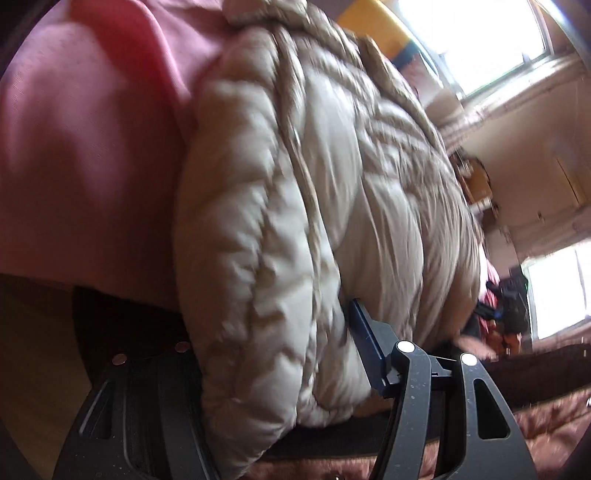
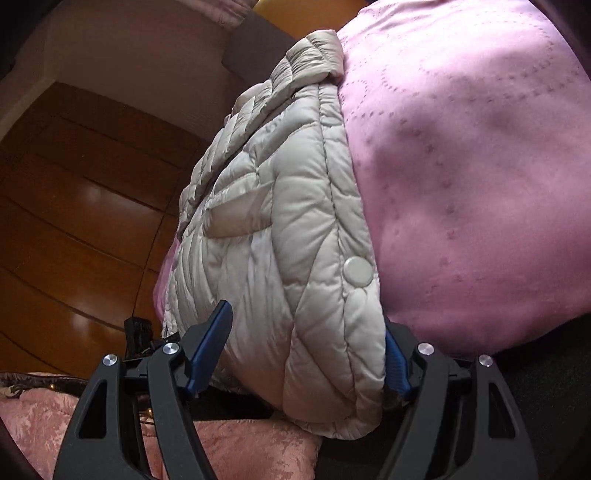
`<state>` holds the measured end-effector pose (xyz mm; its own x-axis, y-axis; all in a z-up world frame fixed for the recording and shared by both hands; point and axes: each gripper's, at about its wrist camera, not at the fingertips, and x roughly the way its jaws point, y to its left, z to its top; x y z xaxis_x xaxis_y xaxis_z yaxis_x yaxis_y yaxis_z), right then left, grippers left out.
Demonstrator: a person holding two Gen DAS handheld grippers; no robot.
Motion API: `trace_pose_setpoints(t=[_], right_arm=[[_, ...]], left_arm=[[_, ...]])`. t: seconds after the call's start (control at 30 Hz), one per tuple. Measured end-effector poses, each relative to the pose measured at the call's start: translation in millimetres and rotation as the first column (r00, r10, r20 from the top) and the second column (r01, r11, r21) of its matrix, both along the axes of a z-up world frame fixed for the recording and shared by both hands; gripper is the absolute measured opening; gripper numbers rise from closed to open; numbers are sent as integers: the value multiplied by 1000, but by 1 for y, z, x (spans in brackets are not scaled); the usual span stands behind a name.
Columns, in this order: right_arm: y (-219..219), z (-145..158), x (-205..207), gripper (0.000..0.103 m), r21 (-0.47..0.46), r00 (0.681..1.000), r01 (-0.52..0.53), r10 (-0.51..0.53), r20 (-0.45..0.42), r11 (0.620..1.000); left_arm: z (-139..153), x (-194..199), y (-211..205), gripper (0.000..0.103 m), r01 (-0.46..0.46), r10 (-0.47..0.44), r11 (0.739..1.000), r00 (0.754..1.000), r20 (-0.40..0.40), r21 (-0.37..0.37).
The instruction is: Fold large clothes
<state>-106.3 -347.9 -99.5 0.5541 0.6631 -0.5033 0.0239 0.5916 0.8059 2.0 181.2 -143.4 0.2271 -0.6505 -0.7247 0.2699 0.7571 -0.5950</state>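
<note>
A sunlit room with a wooden floor, pale walls and pink bedding

In the left wrist view two bright windows (image 1: 491, 40) and (image 1: 557, 291) are blown out with daylight, set in a cream wall (image 1: 535, 155) with worn trim below the upper one; a yellow panel (image 1: 369, 26) shows near the top, and blurred dark clutter (image 1: 509, 306) sits by the lower window. The right wrist view shows a glossy reddish-brown wooden floor (image 2: 74, 206) of planks carrying pale reflections, meeting a light beige wall (image 2: 122, 48) and a dark grey block (image 2: 255, 44). A pink patterned bedspread (image 2: 251, 450) fills the bottom, with a pink sheet (image 2: 480, 184) rising at right.
</note>
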Motion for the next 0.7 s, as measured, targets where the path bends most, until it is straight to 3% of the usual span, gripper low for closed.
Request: trace_pose_setpoints(t=[0.03,0.13,0.2,0.23,0.3,0.33,0.37,0.47,0.53,0.57,0.6,0.7], right_arm=[[1,0,0,74,1,1000,-7,7,3,1000],[5,0,1,74,-24,999,-47,47,-8,999],[10,2,4,74,-57,998,-64,63,-14,996],[12,3,5,73,-57,998,-59,58,-13,997],[17,8,6,54,-17,998,-70,70,9,997],[19,14,7,51,-2,997,-70,70,37,998],[19,19,7,49,26,995,-63,61,75,998],[13,25,8,49,128,990,-23,5,143,991],[16,17,14,56,93,995,-23,14,96,995],[18,10,17,74,71,998,-32,28,48,997],[22,3,20,80,78,998,-58,57,16,995],[33,-9,23,77,73,993,-115,117,-24,991]], left_arm=[[-1,-3,-5,56,26,-26,1000,1000,-8,4],[1,-12,-19,33,105,-105,994,995,3,19],[11,-17,-23,20,122,-121,992,992,21,-20],[20,-19,-24,19,118,-116,991,992,40,-56],[40,-21,-19,15,92,-79,982,994,79,-164],[51,-21,-14,15,73,-52,972,994,100,-222],[66,-22,-10,15,51,-15,958,991,130,-281],[88,-21,-3,15,19,49,931,983,178,-364],[97,-18,-1,15,3,80,913,979,185,-408],[100,-17,-1,15,2,85,910,978,190,-415],[102,-17,-2,15,4,85,910,977,196,-414],[104,-18,-7,15,3,88,905,977,194,-426]])
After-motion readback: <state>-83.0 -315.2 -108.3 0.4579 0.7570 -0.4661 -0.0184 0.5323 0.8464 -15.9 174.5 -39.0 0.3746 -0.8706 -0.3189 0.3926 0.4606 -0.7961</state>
